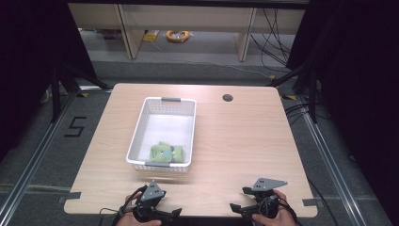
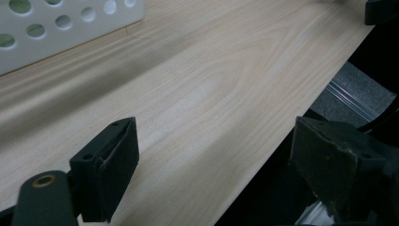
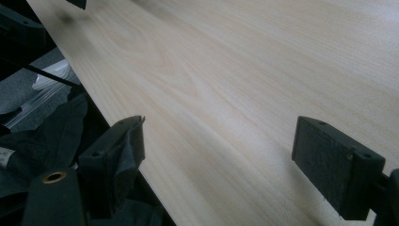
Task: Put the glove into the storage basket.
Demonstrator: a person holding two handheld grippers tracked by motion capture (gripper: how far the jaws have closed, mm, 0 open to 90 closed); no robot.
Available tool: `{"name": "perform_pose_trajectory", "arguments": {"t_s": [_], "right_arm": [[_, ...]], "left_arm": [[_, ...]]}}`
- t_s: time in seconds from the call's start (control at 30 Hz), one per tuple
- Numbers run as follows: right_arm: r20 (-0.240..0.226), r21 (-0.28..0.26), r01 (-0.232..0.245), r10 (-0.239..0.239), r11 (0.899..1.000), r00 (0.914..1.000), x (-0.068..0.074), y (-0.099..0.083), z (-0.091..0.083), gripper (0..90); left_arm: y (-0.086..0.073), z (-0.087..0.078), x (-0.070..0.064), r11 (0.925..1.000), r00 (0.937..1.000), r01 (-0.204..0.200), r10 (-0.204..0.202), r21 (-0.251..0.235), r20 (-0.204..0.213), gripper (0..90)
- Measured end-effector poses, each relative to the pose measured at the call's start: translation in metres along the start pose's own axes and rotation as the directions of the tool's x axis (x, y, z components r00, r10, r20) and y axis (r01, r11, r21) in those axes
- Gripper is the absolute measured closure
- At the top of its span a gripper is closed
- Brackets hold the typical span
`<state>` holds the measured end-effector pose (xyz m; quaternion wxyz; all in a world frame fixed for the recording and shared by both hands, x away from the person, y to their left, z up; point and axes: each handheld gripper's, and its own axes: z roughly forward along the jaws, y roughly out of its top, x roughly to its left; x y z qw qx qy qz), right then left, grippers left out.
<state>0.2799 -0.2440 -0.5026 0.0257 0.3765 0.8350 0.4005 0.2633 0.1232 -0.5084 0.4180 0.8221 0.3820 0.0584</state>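
A white perforated basket (image 1: 141, 127) stands left of centre on the light wooden table (image 1: 244, 141). Inside it, at its near end, lies a bundle of green cloth (image 1: 167, 153) with grey and blue patches. My left gripper (image 1: 171, 212) is held at the table's front edge, below the basket, with its jaws turned to the right. In the left gripper view it (image 2: 214, 129) is open over the table edge with nothing between the jaws, and the basket wall (image 2: 56, 28) is at the upper left. My right gripper (image 1: 237, 207) faces left, and it (image 3: 221, 125) is open over bare wood.
A round cable hole (image 1: 227, 98) sits near the table's far edge. Black tape tabs (image 1: 73, 195) mark the front corners. Beyond the table are wooden shelf legs (image 1: 244, 37), cables and an orange coil (image 1: 178, 35) on the floor. Dark curtains hang on both sides.
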Motion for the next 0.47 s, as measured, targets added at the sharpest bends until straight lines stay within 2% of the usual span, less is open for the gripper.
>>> {"name": "perform_pose_trajectory", "arguments": {"t_s": [0.07,0.1,0.23,0.3,0.33,0.37,0.4,0.43,0.47], "right_arm": [[0.008,0.001,0.017,-0.017,1.0,0.9998,-0.0014,0.0002,0.0,18.7],[0.008,0.0,0.02,-0.02,1.0,0.9998,-0.0016,0.0003,0.0003,18.6],[0.0,-0.001,0.009,-0.009,1.0,1.0,-0.0005,0.0005,0.0004,18.5],[0.013,-0.004,0.025,-0.025,1.0,0.9996,-0.0011,0.0006,0.0004,18.5],[0.009,-0.005,0.013,-0.013,1.0,0.9999,0.0003,0.0005,0.0008,18.5],[0.022,-0.011,0.043,-0.042,0.999,0.9989,-0.0015,0.0009,0.0007,18.4],[0.003,-0.011,0.033,-0.033,0.999,0.9995,-0.0012,0.0009,0.0018,18.3],[0.002,-0.007,0.031,-0.031,0.999,0.9995,-0.0011,0.001,0.0017,18.3],[-0.001,-0.007,0.031,-0.031,0.999,0.9995,-0.0012,0.001,0.0018,18.3]], "left_arm": [[0.0001,-0.0008,0.0002,0.9997,1.0,-0.005,0.005,0.023,0.003,15.4],[0.0005,-0.0012,0.0009,0.9993,0.9996,-0.026,0.026,0.027,0.003,15.4],[-0.0003,0.0003,0.0,0.9997,0.9999,-0.015,0.014,0.021,0.003,15.4],[-0.0001,0.0004,0.0,0.9997,0.9999,-0.012,0.012,0.02,0.003,15.4],[-0.0001,0.0003,-0.0001,0.9998,0.9999,-0.011,0.011,0.019,0.003,15.5],[0.0,0.0003,0.0001,0.9998,0.9999,-0.01,0.01,0.017,0.004,15.5],[-0.0003,0.0006,-0.0004,0.9998,1.0,0.008,-0.008,0.02,0.004,15.4],[-0.0002,0.0002,0.0014,0.9995,0.9999,-0.008,0.008,0.032,-0.009,15.5],[0.0002,-0.0007,0.0022,0.9989,0.9996,-0.027,0.027,0.039,0.0,15.4]]}}
